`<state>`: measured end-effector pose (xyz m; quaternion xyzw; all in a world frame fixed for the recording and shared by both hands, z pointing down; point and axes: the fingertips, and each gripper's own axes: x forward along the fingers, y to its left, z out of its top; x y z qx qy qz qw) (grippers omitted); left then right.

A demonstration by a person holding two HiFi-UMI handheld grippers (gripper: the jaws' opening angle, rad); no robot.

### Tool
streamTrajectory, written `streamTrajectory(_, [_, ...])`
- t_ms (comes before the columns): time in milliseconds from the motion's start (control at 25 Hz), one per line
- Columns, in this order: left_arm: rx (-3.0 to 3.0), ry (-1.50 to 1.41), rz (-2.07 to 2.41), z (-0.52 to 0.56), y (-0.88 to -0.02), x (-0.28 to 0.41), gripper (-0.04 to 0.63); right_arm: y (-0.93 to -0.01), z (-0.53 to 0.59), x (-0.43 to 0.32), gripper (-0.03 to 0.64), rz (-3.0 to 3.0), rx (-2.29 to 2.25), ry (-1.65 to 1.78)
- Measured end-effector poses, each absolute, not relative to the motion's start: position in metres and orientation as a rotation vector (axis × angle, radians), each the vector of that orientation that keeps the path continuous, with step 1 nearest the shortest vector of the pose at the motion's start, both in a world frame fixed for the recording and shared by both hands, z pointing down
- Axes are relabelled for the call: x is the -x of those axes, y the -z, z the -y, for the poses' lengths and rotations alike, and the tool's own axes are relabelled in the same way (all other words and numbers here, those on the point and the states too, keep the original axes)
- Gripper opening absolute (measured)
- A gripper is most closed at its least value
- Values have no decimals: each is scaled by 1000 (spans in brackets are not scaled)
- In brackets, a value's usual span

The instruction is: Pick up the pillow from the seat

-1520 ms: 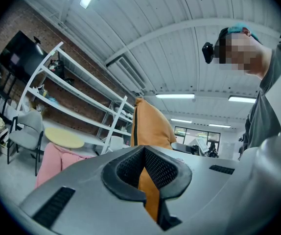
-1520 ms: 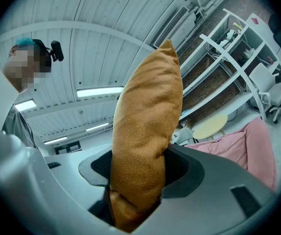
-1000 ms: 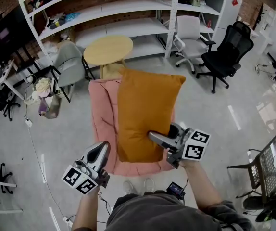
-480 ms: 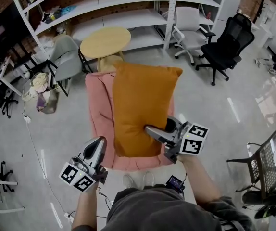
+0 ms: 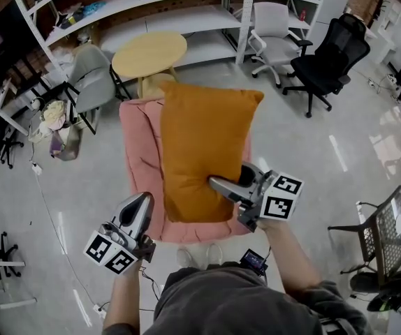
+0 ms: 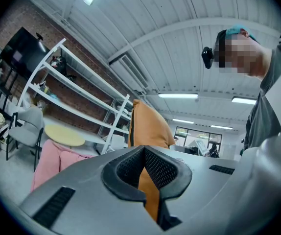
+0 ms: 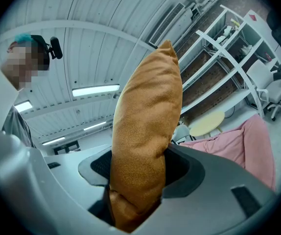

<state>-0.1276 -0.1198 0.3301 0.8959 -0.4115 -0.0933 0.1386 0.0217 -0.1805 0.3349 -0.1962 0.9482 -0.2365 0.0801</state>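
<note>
An orange pillow (image 5: 200, 142) hangs upright over the pink seat (image 5: 137, 152) in the head view. My right gripper (image 5: 230, 180) is shut on its lower right edge, and the fabric bulges between the pads (image 7: 99, 166) in the right gripper view. There the pillow (image 7: 148, 126) rises tall out of the jaws, with the pink seat (image 7: 238, 141) behind it. My left gripper (image 5: 140, 206) hovers at the seat's front left corner, away from the pillow. Its jaws stand a little apart with nothing between them (image 6: 143, 163); the pillow (image 6: 148, 126) shows beyond them.
Behind the seat stand a round wooden table (image 5: 149, 53), a grey chair (image 5: 92, 82) and white shelving (image 5: 186, 16). A white office chair (image 5: 274, 30) and a black one (image 5: 330, 58) are at the back right. A wire chair (image 5: 389, 232) stands at the right.
The right gripper keeps its hold on the pillow. Pillow, seat and both grippers have slid slightly left and up in the head view together; the left gripper stays as it was.
</note>
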Motion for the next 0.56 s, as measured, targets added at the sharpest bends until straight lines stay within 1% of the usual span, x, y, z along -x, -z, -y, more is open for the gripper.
streamTrajectory(560, [-2585,268,1185,121,-333,125,9,-339,183,-23,258,-2828,585,737])
